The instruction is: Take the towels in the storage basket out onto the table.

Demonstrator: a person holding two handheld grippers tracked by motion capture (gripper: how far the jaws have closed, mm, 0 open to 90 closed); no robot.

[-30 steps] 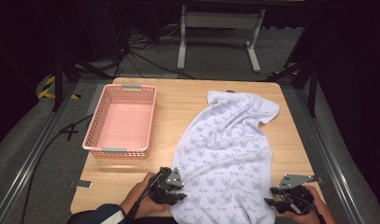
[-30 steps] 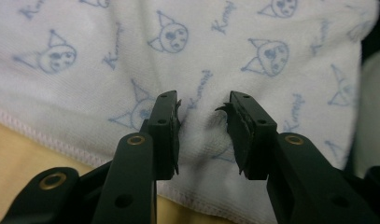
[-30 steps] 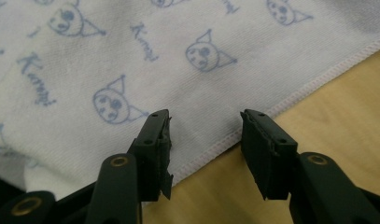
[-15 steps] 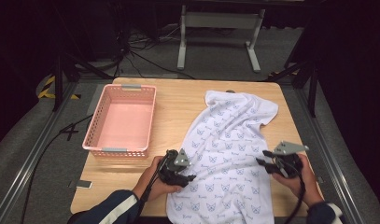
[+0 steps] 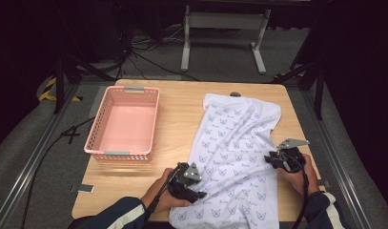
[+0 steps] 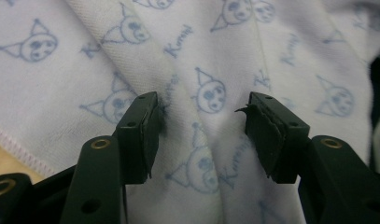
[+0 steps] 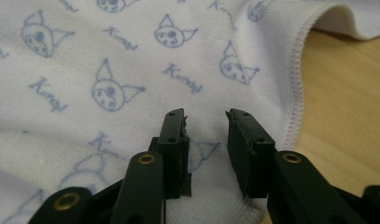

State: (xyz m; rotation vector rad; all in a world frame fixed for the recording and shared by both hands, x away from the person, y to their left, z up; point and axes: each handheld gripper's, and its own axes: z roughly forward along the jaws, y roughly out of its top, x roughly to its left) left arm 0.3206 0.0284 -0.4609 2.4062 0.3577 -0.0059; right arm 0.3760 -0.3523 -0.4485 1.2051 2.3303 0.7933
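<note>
A white towel (image 5: 234,138) printed with pale blue cat faces lies spread over the right half of the wooden table (image 5: 182,109), its near end hanging over the front edge. My left gripper (image 5: 199,193) rests on its near left part. Its jaws have just been opening and stand wide apart, open over flat towel (image 6: 215,46) in the left gripper view (image 6: 201,100). My right gripper (image 5: 270,160) sits at the towel's right hem. Its jaws (image 7: 205,115) have just been closing and stand narrowly apart, with a raised ridge of towel (image 7: 108,60) between them.
An empty pink basket (image 5: 119,153) stands on the left of the table. Bare wood (image 7: 351,93) shows just beyond the towel's stitched hem beside the right gripper. A metal stand and cables lie on the floor beyond the far edge.
The right hand has moved away from the front edge, up along the towel's right hem. The left hand has shifted forward and inward onto the towel.
</note>
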